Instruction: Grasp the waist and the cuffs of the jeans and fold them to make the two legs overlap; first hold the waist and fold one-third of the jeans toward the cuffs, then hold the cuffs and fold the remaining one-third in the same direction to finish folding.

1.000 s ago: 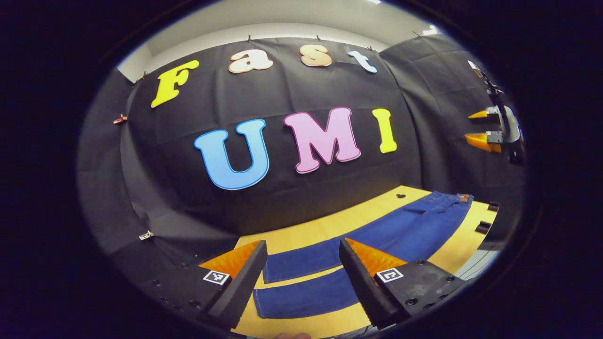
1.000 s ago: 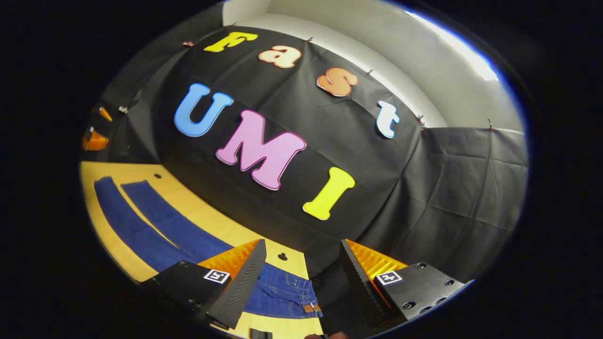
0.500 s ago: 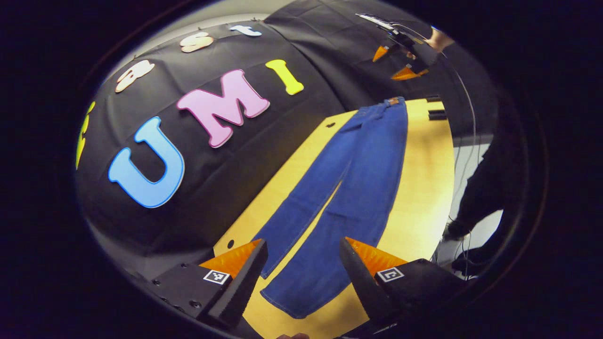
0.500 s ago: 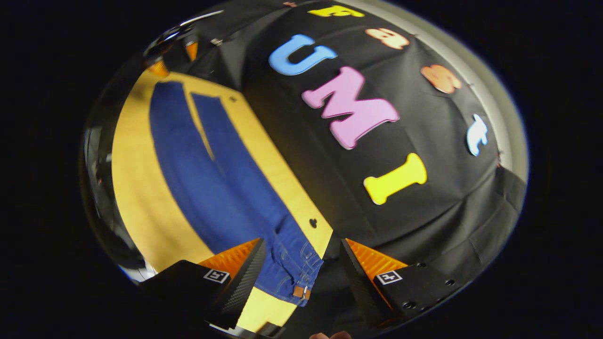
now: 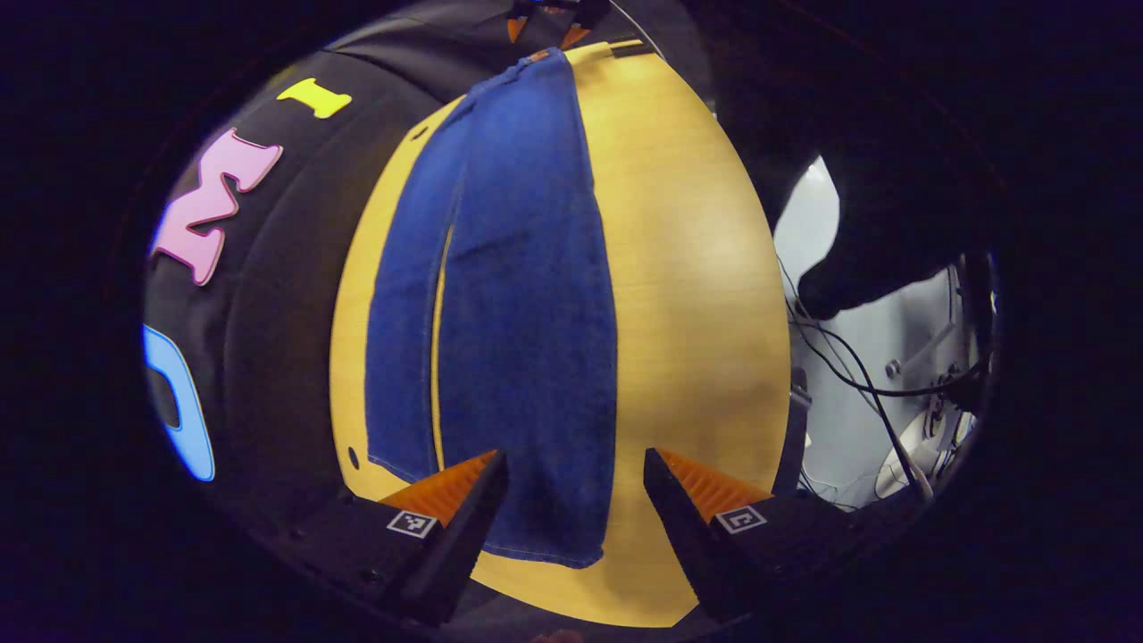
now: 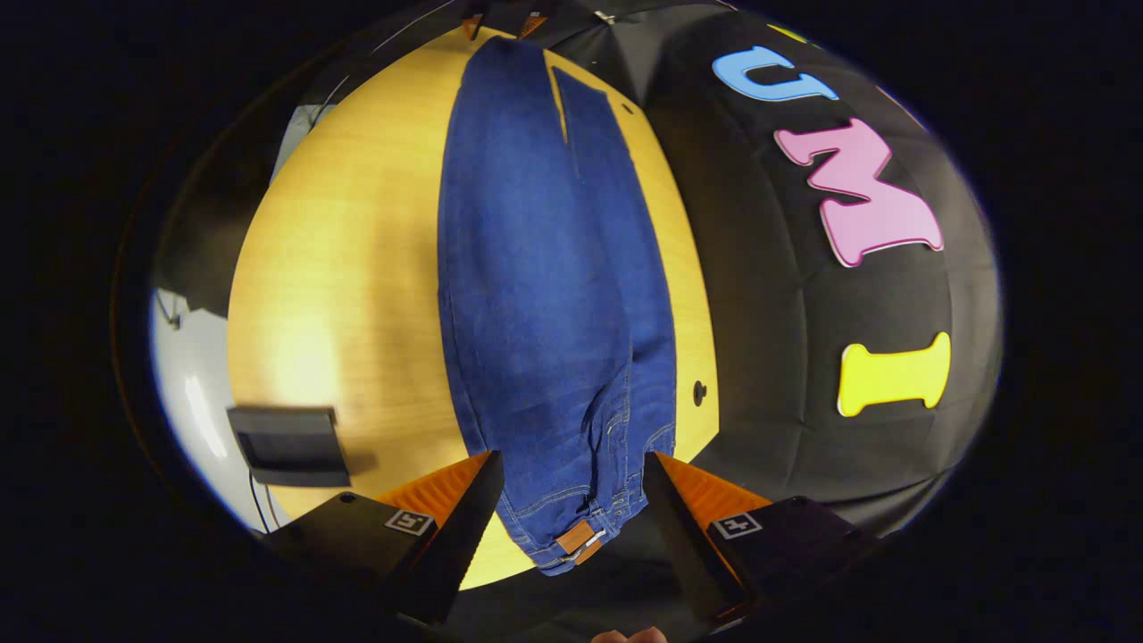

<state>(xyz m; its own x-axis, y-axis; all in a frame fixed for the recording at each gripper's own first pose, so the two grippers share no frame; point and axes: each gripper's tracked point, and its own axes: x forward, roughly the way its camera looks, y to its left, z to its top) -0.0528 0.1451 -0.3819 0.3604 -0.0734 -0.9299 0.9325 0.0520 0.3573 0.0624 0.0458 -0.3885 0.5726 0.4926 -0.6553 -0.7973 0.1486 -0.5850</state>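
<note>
Blue jeans (image 5: 527,313) lie flat along the yellow wooden table (image 5: 696,268), legs side by side with a narrow gap between them. In the left gripper view the cuffs are nearest; my left gripper (image 5: 571,505) hangs open just above the nearer leg's cuff (image 5: 549,545). The right gripper (image 5: 545,16) shows small at the far waist end. In the right gripper view the jeans (image 6: 536,268) run away from me, and the waist with its brown patch (image 6: 576,538) lies between the open fingers of my right gripper (image 6: 571,505). The left gripper (image 6: 500,22) is tiny at the cuff end.
A black block (image 6: 290,445) sits on the table's edge to the left of the waist. A small hole (image 6: 699,391) marks the table by the wall. Beyond the table's open side are cables (image 5: 857,375) on a pale floor and a dark-clothed person (image 5: 875,223).
Both cameras have tipped down from the wall to the table. The left gripper now hangs over the cuffs and the right over the waist. Both stay open.
</note>
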